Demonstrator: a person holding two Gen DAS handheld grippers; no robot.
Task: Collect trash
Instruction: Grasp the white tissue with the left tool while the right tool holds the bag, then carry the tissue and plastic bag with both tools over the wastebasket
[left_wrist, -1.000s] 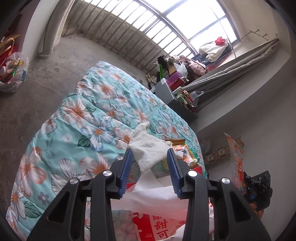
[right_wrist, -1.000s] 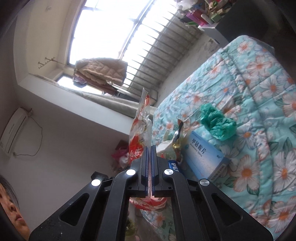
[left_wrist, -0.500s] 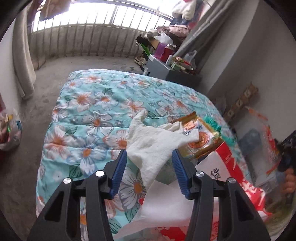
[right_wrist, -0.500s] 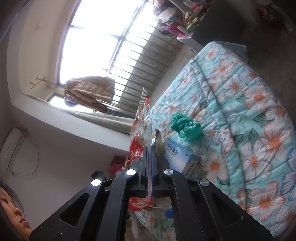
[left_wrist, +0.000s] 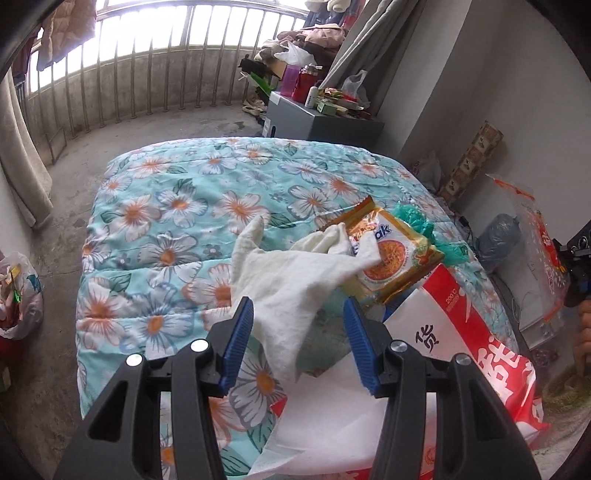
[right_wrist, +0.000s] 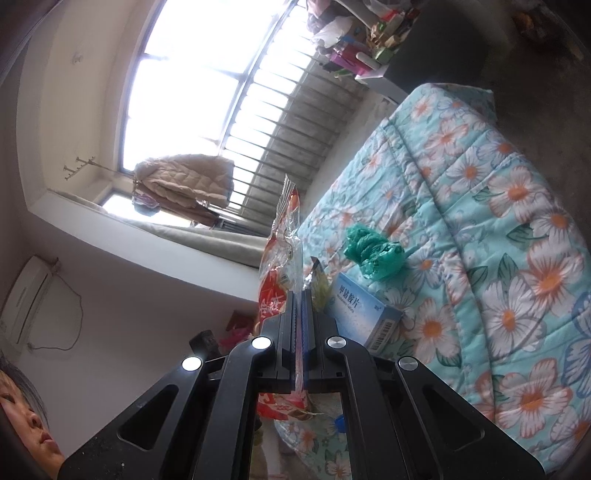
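My left gripper (left_wrist: 297, 328) is open above the near part of the floral quilt (left_wrist: 177, 206). A crumpled white cloth (left_wrist: 291, 280) lies between and beyond its blue pads. Behind the cloth lie an orange noodle packet (left_wrist: 391, 254) and a green plastic bag (left_wrist: 417, 225). A red and white paper bag (left_wrist: 461, 332) lies at the right. My right gripper (right_wrist: 298, 295) is shut on a clear red-printed plastic bag (right_wrist: 286, 236), also seen at the far right of the left wrist view (left_wrist: 543, 236). The right wrist view shows the green bag (right_wrist: 373, 251) and a blue medicine box (right_wrist: 365, 314).
A grey cabinet (left_wrist: 317, 122) loaded with bottles and bags stands beyond the bed. A railing and window run along the back. A full plastic bag (left_wrist: 18, 291) sits on the concrete floor at the left. A wall (left_wrist: 461, 92) is close on the right.
The left gripper has lifted and swung to face along the bed, and its jaws have opened wider. The right gripper still holds the clear bag and has tilted a little.
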